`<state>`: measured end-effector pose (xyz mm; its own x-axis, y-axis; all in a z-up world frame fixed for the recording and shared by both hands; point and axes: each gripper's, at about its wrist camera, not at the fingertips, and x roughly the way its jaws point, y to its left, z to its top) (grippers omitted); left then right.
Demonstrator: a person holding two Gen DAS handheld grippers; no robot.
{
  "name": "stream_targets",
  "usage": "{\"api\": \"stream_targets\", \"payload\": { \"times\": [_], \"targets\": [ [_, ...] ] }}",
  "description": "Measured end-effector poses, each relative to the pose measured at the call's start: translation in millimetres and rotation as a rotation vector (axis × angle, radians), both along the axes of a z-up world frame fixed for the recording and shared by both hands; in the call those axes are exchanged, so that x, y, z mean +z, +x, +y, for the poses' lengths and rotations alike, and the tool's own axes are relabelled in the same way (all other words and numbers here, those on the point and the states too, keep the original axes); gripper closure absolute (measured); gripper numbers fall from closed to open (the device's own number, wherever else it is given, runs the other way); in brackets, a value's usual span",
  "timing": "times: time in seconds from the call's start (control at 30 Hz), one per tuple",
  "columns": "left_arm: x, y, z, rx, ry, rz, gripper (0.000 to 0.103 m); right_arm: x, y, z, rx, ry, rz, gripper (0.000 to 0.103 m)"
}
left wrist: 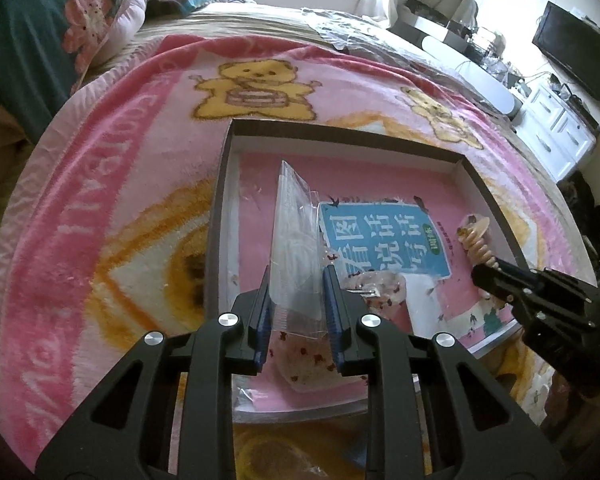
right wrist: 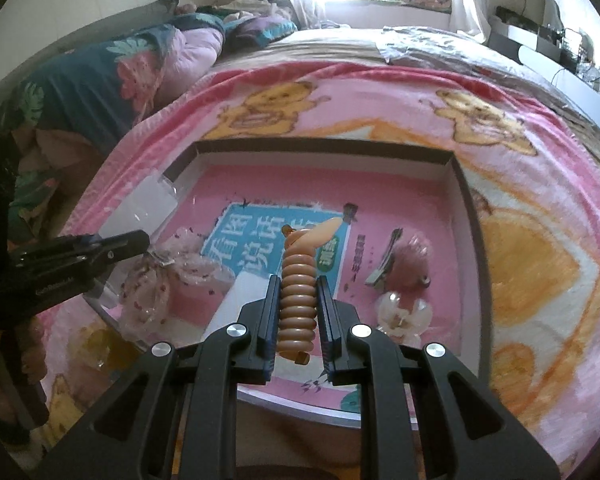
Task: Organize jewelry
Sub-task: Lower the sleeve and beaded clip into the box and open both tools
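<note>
A shallow box (left wrist: 228, 136) (right wrist: 466, 184) lies on the pink bear blanket, lined with a pink booklet (left wrist: 384, 240) (right wrist: 256, 236). My left gripper (left wrist: 296, 280) is shut on a clear plastic bag (left wrist: 296, 236), held upright over the box's left part; it also shows in the right wrist view (right wrist: 140, 204). My right gripper (right wrist: 298, 292) is shut on a tan spiral hair tie (right wrist: 298, 292), held over the box; the tie also shows in the left wrist view (left wrist: 478, 240). A pink fluffy hair clip (right wrist: 408, 258) and a clear flower hair piece (right wrist: 402, 312) lie in the box's right part.
A crumpled clear wrapper with red dots (right wrist: 156, 284) (left wrist: 312, 356) lies at the box's near left. The pink blanket (left wrist: 112, 184) covers the bed. A folded quilt (left wrist: 60, 32) lies at the left. White drawers (left wrist: 556, 128) and a TV (left wrist: 576, 52) stand at the right.
</note>
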<state>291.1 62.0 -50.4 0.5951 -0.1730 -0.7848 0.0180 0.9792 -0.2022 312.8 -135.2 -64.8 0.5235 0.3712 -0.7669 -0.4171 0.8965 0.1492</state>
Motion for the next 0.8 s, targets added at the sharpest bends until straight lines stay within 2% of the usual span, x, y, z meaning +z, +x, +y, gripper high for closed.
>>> {"api": "stream_targets", "payload": {
  "times": [0.4,0.47,0.57,0.7,0.8],
  "targets": [
    [-2.6,1.1,-3.5,-0.011,0.003,0.007,0.088,-6.7,-2.4,3.1,0.014,0.022,0.025,0.085],
    [-2.7,1.2,-3.4,-0.011,-0.001,0.009,0.088,-3.6,-4.8,0.5,0.015,0.028,0.022,0.074],
    [-2.5,1.1,-3.6,-0.011,0.003,0.008,0.087,3.7,-11.1,-6.6,0.008,0.046,0.011,0.067],
    [-0.7,0.3,-5.0,-0.014,0.003,0.003,0.075,16.1,-23.3,-19.2,-0.007,0.079,-0.011,0.056],
    [2.1,-1.2,-7.1,-0.016,0.002,-0.005,0.074,24.4,-31.3,-28.8,-0.026,0.097,-0.033,0.044]
  ]
}}
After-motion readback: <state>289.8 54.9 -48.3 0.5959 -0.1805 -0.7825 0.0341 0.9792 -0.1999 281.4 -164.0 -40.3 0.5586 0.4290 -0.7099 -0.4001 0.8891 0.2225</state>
